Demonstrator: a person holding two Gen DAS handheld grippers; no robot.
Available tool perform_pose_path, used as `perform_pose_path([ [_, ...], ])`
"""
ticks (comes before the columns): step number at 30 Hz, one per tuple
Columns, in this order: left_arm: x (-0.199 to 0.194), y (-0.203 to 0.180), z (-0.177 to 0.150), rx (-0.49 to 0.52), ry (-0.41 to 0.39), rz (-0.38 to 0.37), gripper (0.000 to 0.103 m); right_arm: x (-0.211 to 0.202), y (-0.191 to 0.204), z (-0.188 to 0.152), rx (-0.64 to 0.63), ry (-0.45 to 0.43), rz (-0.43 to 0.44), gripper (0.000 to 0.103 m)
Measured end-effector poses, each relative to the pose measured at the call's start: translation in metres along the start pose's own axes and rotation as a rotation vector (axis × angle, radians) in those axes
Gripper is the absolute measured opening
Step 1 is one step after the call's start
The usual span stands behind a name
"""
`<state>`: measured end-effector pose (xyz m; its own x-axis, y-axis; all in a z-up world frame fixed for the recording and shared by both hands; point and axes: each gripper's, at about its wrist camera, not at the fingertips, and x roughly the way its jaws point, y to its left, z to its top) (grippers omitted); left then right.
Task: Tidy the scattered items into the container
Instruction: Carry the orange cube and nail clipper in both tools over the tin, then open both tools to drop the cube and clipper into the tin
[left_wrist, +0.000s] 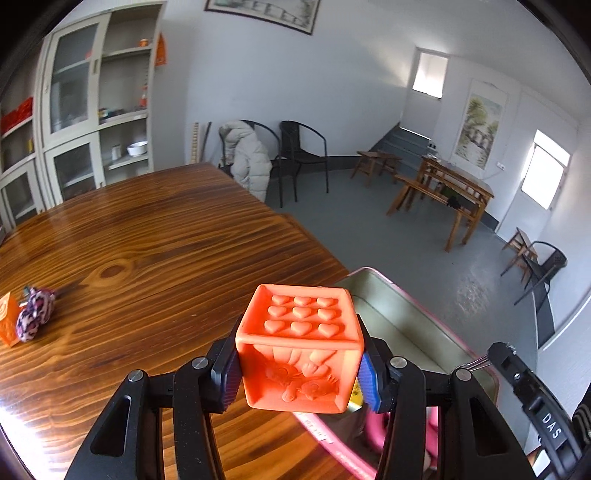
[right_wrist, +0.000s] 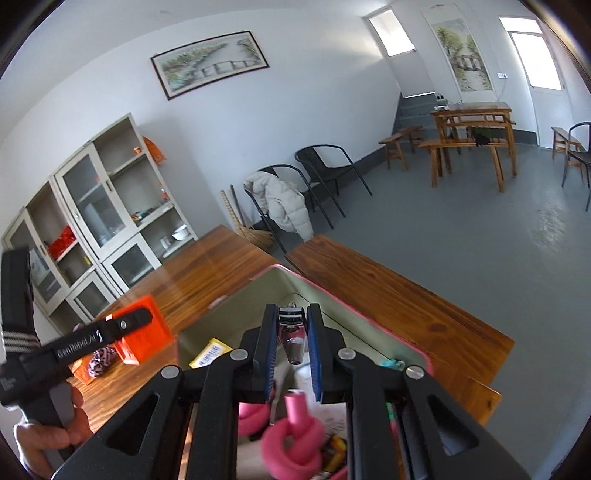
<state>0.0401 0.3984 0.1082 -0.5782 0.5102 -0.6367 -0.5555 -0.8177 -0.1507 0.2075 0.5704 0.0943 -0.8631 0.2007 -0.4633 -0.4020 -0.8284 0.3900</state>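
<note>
Left wrist: left gripper (left_wrist: 299, 376) clamping embossed rubbery orange cube (left_wrist: 301, 345)

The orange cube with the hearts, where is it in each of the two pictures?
Left wrist view: the orange cube sits low in the middle, clamped in the left gripper, beside the pink-rimmed tin.
Right wrist view: the cube is at the lower left, partly behind the left gripper's black arm, left of the tin.
Shared landmark: the chair with the pale coat.
</note>
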Motion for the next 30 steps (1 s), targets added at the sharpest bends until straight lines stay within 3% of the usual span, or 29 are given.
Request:
perform_pose_path([
  [9,0.041,-0.027,0.009,0.037,0.053,-0.03,0.053,0.006,-0.013,-0.005,-0.004,0.029,-0.016,0.017],
  [18,0.062,-0.031,0.007,0.047,0.103,-0.034,0.055,0.018,-0.02,-0.006,0.006,0.059,-0.02,0.017],
  [22,0.056,-0.028,0.007,0.036,0.076,-0.025,0.084,0.024,-0.02,-0.008,0.005,0.094,0.004,0.021],
  [30,0.037,-0.018,0.009,0.04,0.023,-0.004,0.085,0.026,-0.018,-0.013,0.02,0.116,0.043,0.023],
])
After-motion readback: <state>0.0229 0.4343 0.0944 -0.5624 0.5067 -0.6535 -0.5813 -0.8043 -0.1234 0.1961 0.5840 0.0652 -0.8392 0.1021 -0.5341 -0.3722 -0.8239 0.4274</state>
